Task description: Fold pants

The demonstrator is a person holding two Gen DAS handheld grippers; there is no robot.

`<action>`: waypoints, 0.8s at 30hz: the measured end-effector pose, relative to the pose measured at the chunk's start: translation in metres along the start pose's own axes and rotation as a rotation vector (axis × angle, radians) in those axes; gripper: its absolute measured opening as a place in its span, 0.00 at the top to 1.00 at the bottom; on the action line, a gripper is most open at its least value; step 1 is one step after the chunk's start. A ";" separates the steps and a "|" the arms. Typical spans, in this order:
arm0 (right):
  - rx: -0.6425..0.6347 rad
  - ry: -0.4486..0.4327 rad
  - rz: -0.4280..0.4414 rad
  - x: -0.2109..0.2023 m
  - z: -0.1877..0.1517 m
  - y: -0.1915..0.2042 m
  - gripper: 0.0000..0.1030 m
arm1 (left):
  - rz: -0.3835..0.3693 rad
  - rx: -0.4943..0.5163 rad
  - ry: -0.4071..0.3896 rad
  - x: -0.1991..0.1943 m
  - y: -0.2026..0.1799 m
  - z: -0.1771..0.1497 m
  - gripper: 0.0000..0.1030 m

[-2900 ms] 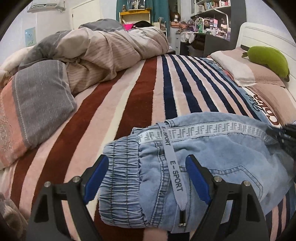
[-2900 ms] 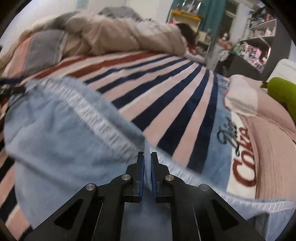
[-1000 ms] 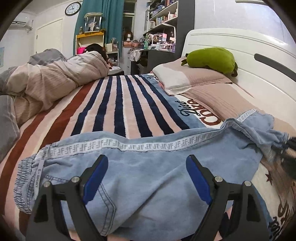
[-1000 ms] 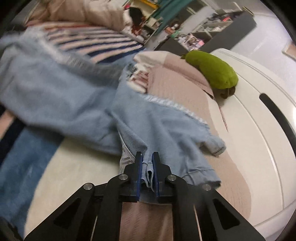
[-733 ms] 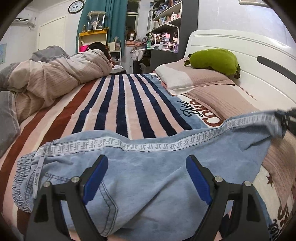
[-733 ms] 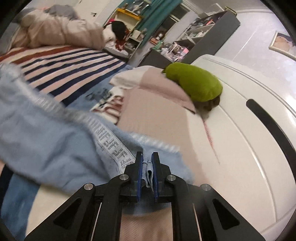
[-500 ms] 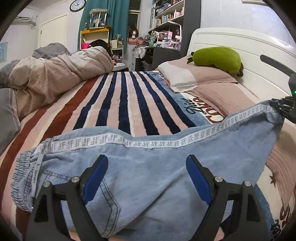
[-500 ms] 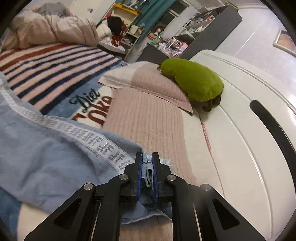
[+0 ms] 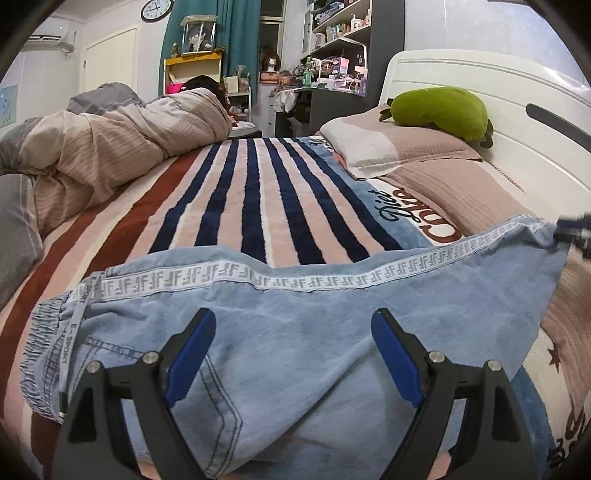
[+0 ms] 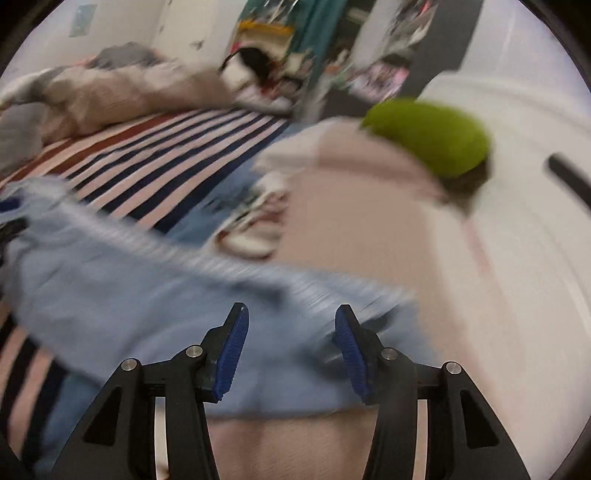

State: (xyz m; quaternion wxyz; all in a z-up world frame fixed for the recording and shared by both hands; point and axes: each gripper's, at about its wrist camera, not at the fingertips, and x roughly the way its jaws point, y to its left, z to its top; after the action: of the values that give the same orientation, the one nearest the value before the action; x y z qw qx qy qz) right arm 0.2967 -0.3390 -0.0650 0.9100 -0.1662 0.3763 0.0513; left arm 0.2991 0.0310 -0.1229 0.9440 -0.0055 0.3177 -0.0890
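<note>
We saw the light blue denim pants (image 9: 303, 332) lying flat on the striped bed blanket (image 9: 251, 206). Our left gripper (image 9: 293, 354) had its fingers wide apart over them. Our right gripper (image 10: 291, 354), at 3 o'clock by the leg end, was also spread wide, holding nothing.

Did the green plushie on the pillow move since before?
No. The green plushie lies on the same pillow against the white headboard; only the camera swung.

My grippers: two, left (image 9: 291, 354) and right (image 10: 290, 345) | jeans (image 9: 295, 325): one pair | pillows: two, upper (image 9: 391, 146), lower (image 9: 461, 188) | green plush toy (image 9: 439, 110): one | striped blanket (image 9: 258, 199): one | wall clock (image 9: 156, 6): one
</note>
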 end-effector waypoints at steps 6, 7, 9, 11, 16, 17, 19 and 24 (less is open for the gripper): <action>-0.065 -0.003 -0.255 0.012 -0.010 -0.005 0.34 | -0.008 -0.008 -0.009 -0.004 0.003 0.001 0.19; -0.060 0.005 -0.238 0.013 -0.010 -0.009 0.34 | -0.011 -0.013 -0.009 -0.004 0.004 0.001 0.19; -0.042 0.050 -0.165 0.021 -0.008 -0.021 0.37 | -0.011 -0.017 -0.008 -0.004 0.004 0.001 0.19; -0.025 0.110 -0.086 0.036 0.000 -0.032 0.46 | -0.009 -0.016 -0.006 -0.003 0.004 0.002 0.19; 0.074 0.259 0.016 0.067 0.003 -0.053 0.73 | -0.008 -0.021 0.000 0.000 0.007 0.002 0.19; 0.101 0.244 0.035 0.066 0.003 -0.057 0.85 | -0.008 -0.026 0.002 0.001 0.008 0.002 0.19; 0.151 0.195 0.031 0.064 0.005 -0.067 0.97 | -0.007 -0.031 0.004 0.001 0.010 0.002 0.19; 0.231 0.115 -0.099 0.057 0.010 -0.090 0.96 | -0.001 -0.031 0.002 0.001 0.011 0.001 0.19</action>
State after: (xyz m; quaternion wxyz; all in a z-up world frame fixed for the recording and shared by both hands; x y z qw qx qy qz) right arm 0.3639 -0.4223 -0.0750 0.9015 -0.0812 0.4226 -0.0468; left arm 0.3026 0.0412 -0.1237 0.9434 -0.0204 0.3200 -0.0846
